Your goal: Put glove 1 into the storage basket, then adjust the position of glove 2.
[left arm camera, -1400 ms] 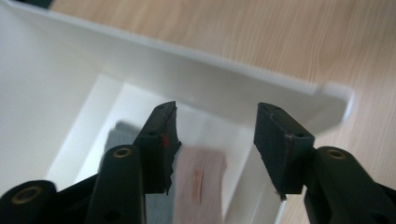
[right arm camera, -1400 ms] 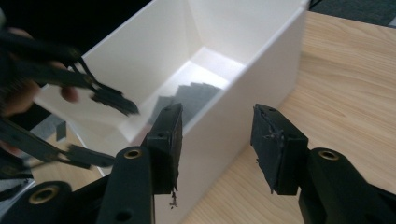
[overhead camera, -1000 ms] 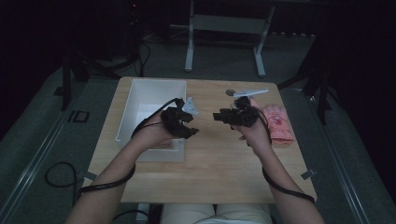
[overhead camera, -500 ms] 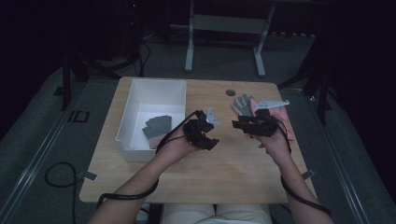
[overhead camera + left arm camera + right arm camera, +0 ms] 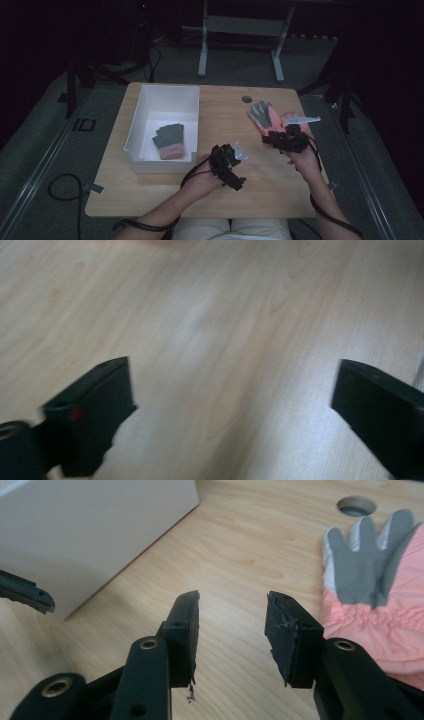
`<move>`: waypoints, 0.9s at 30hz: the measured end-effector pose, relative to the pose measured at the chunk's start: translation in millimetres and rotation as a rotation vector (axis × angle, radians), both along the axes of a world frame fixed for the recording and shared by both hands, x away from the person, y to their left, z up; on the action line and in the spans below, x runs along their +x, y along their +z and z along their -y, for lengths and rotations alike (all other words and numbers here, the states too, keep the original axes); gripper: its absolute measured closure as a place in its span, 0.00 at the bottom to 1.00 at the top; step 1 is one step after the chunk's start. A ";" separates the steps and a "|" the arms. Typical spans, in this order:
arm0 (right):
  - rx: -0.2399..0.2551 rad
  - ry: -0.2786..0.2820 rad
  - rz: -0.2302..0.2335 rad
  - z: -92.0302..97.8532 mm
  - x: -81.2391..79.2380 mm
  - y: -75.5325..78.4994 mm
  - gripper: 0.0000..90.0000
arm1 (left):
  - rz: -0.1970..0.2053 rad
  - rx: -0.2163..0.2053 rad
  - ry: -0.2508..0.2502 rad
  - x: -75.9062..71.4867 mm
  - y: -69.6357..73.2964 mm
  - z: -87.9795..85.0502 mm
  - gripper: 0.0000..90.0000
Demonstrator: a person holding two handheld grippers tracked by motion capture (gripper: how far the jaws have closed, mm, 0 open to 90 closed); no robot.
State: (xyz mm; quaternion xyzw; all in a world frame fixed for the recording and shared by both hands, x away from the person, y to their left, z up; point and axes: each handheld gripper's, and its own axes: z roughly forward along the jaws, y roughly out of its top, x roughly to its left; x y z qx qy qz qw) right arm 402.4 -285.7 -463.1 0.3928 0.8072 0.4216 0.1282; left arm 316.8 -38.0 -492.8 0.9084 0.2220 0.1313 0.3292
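A grey glove with a pink cuff (image 5: 169, 140) lies inside the white bin (image 5: 150, 100). A second glove, grey-fingered on pink (image 5: 264, 116) (image 5: 372, 585), lies flat on the table's right side. My left gripper (image 5: 229, 170) (image 5: 230, 412) hovers low over bare wood to the right of the bin's near corner. Its jaws have just been opening and now stand wide with nothing between them. My right gripper (image 5: 276, 139) (image 5: 232, 630) sits just on the near side of the table glove, jaws partly apart and empty, pointing toward the bin wall (image 5: 90, 530).
A round cable hole (image 5: 247, 99) (image 5: 356, 504) is in the tabletop beyond the glove. A metal stand (image 5: 240, 30) is on the floor behind the table. A black cable (image 5: 65, 185) loops on the floor at the left.
Both hands have drawn back toward the table's near edge and dropped lower. The left hand left the bin, uncovering the glove in it. The left jaws have spread wide.
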 end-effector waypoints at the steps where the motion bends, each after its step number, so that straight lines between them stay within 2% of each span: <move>1: 0.000 0.002 -0.002 0.4 -0.3 -1.6 0.62 | 0.006 -0.001 0.000 -3.0 -5.0 -0.1 0.02; 3: -0.012 0.005 0.004 1.7 -0.1 -4.3 0.62 | 0.009 -0.010 0.005 -7.3 -15.0 -2.3 0.02; 7: -0.013 -0.011 0.002 6.6 1.2 -8.8 0.62 | -0.013 -0.049 0.036 -10.1 -34.6 -11.6 0.02; 11: -0.032 -0.028 0.008 10.7 0.9 -12.9 0.63 | 0.019 -0.080 0.078 -14.2 -48.2 -22.7 0.02; 16: -0.048 -0.052 0.011 18.5 6.1 -16.4 0.64 | 0.044 -0.133 0.103 -19.0 -56.1 -31.7 0.02; 20: -0.040 -0.059 0.018 22.5 9.5 -18.5 0.65 | 0.057 -0.136 0.108 -21.7 -59.6 -33.8 0.02; 23: -0.058 -0.080 0.019 25.4 16.1 -21.2 0.66 | 0.072 -0.139 0.115 -26.5 -63.8 -35.4 0.02; 27: -0.107 -0.135 -0.003 25.9 30.3 -20.5 0.69 | 0.061 -0.181 0.136 -29.2 -67.6 -42.0 0.02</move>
